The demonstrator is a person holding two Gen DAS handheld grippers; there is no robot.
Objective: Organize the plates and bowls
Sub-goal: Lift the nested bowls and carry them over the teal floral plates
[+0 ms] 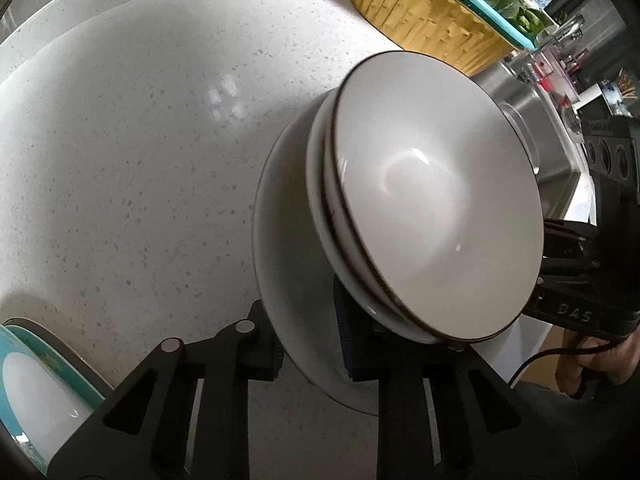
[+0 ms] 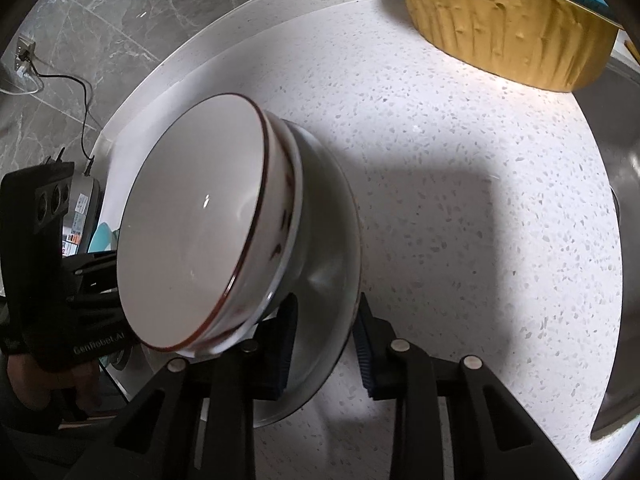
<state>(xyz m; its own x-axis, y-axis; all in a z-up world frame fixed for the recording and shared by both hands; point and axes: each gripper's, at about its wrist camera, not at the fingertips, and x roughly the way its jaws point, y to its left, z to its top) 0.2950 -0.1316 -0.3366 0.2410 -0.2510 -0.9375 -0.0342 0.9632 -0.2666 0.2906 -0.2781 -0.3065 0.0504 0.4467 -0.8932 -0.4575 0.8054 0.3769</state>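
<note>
Both grippers pinch opposite rims of the plate [image 1: 280,240]: left gripper [image 1: 308,348] and right gripper [image 2: 324,344] closed on it. Two stacked bowls [image 1: 432,200] ride on top, over the worktop [image 1: 120,160], between the two grippers.

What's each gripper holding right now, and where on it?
Both hold the white plate carrying two stacked bowls: left gripper and right gripper each straddle its rim, opposite sides.

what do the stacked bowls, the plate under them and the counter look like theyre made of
Top bowl: likely glazed ceramic, glossy off-white with sharp highlights and a thin brown rim line.
Plate: seemingly the same kind of glazed white ceramic, smooth with a soft sheen.
Countertop: looks like speckled white quartz or terrazzo-style stone, polished, given the reflection; could be composite.
</note>
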